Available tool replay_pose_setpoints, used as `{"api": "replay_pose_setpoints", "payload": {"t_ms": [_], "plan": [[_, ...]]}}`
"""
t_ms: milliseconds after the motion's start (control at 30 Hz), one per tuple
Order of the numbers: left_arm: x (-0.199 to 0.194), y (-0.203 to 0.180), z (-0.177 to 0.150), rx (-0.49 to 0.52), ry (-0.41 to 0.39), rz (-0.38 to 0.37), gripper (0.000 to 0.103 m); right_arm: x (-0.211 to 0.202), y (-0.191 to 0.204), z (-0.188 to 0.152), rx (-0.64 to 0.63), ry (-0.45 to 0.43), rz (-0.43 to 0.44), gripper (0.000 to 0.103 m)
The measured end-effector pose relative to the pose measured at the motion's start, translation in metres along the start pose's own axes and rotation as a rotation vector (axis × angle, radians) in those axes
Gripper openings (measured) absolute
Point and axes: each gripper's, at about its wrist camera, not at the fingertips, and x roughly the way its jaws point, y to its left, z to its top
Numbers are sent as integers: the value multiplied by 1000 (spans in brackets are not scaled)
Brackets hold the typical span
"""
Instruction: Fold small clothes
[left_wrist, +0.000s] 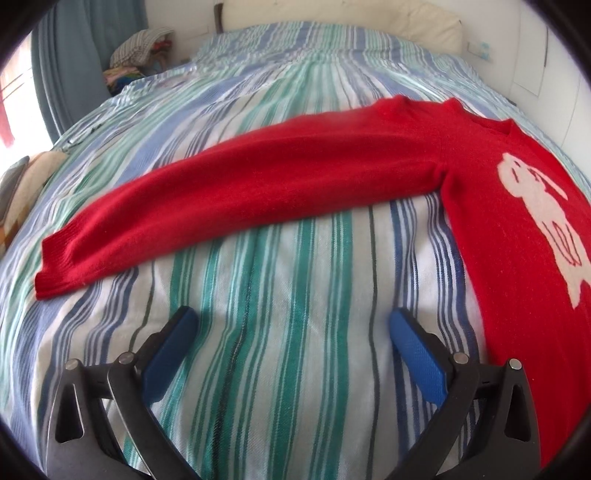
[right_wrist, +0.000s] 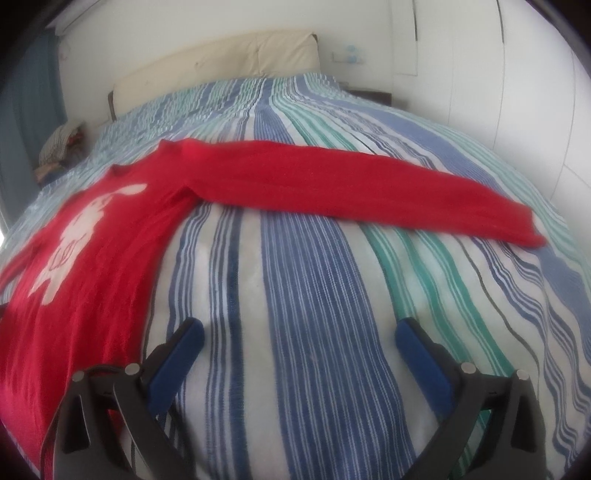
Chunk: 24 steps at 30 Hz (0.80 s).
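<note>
**Red sweater flat on bed, both claws spread & empty**

Red knit long-sleeved sweater (left_wrist: 332, 173) w/ a white rabbit-like figure (left_wrist: 543, 221) on the chest lies face up, spread flat on the bed's blue, green & white striped cover (left_wrist: 280, 332). Both sleeves stretched straight out to the sides; ribbed cuff of one (left_wrist: 51, 273) shows in the left wrist view, the other sleeve's end (right_wrist: 524, 229) in the right wrist view. Neckline points toward the cream padded headboard (right_wrist: 221, 62).

Left gripper (left_wrist: 291, 321): black frame w/ blue pads, jaws spread wide, nothing between them, over bare cover just below the sleeve; sweater body lies next to its right finger.

Right gripper (right_wrist: 299, 332): same build, jaws spread wide, nothing pinched, over bare cover below the other sleeve; sweater's side edge runs just beside its left finger (right_wrist: 181, 350).

Background: pile of mixed clothes (left_wrist: 140, 51) beside the bed near a blue-grey curtain (left_wrist: 66, 55); white wall panels on the opposite side.
</note>
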Motion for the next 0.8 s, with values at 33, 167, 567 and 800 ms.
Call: {"api": "replay_pose_setpoints", "payload": {"t_ms": [33, 167, 567, 800], "plan": [[0, 0, 0, 0, 0, 0, 103, 0, 0, 0, 2, -2, 3, 102], [0, 0, 0, 0, 0, 0, 103, -1, -1, 0, 7, -5, 5, 102], [0, 0, 0, 0, 0, 0, 103, -1, -2, 0, 10, -6, 8, 102], [0, 0, 0, 0, 0, 0, 103, -1, -2, 0, 11, -7, 9, 102]]}}
